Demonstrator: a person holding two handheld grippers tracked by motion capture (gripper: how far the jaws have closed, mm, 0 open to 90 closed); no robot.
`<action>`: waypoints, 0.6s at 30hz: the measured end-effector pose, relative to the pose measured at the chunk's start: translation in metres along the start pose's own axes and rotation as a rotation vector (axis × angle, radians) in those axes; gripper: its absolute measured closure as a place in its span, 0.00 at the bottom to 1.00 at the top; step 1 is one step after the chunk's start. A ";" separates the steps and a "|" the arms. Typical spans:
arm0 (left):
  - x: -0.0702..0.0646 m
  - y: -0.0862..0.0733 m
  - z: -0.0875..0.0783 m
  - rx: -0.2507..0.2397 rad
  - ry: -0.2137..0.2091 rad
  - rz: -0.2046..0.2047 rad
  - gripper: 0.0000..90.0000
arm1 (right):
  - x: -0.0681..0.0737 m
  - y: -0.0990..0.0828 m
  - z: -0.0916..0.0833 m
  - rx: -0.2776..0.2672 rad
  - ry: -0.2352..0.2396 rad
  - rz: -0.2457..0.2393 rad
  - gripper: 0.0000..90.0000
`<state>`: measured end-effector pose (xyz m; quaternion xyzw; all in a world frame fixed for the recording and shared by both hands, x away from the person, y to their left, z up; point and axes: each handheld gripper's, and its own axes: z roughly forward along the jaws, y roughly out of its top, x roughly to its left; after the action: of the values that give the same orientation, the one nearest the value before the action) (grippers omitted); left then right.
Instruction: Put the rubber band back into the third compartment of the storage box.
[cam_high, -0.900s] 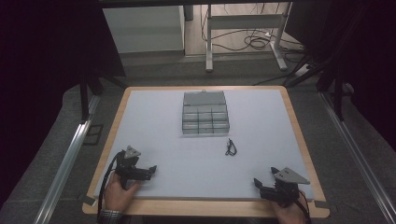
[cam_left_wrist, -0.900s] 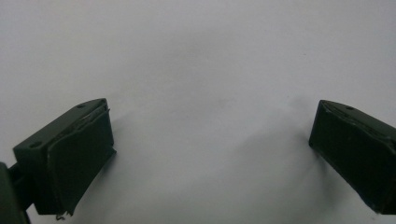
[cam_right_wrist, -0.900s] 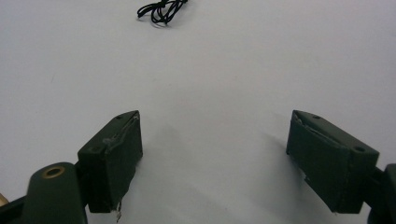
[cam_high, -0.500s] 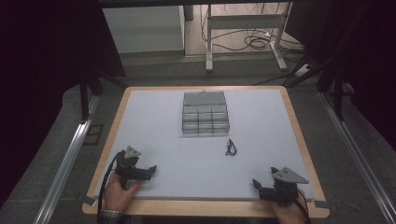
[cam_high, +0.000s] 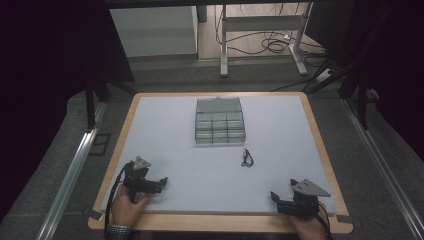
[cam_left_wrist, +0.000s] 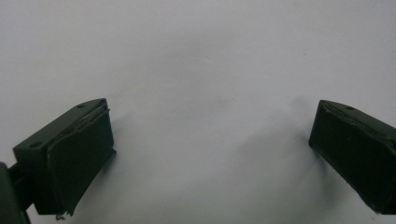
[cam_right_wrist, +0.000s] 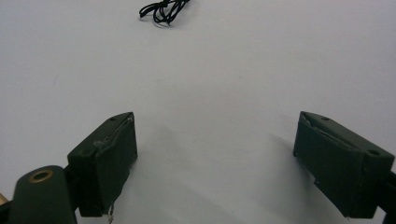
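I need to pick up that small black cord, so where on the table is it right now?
In the high view the black cord lies loose on the white mat, just right of centre, in front of the compartment box; the right gripper faces it.

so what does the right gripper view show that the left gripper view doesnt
Right gripper view: a small black tangled cord lying on the white table surface ahead of the right gripper, its jaws wide apart with nothing between them.

Left gripper view: the left gripper, its jaws also wide apart and holding nothing, over bare surface.

Shared: the same plain white tabletop, and a pair of open black jaws rising from the bottom of each view.
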<state>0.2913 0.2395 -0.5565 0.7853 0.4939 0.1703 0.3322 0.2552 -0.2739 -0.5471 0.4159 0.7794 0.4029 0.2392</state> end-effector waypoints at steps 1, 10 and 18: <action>0.000 0.000 0.000 0.000 0.000 0.000 0.00 | 0.000 0.000 0.000 0.002 -0.003 0.001 0.15; 0.000 0.000 0.000 -0.001 0.000 0.000 0.00 | 0.000 0.008 -0.003 0.061 -0.016 0.014 0.21; 0.000 0.000 0.000 -0.001 0.000 -0.001 0.00 | -0.002 0.021 -0.003 0.126 0.010 0.023 0.21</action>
<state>0.2912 0.2394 -0.5565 0.7850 0.4941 0.1705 0.3325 0.2636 -0.2699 -0.5275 0.4372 0.7995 0.3579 0.2038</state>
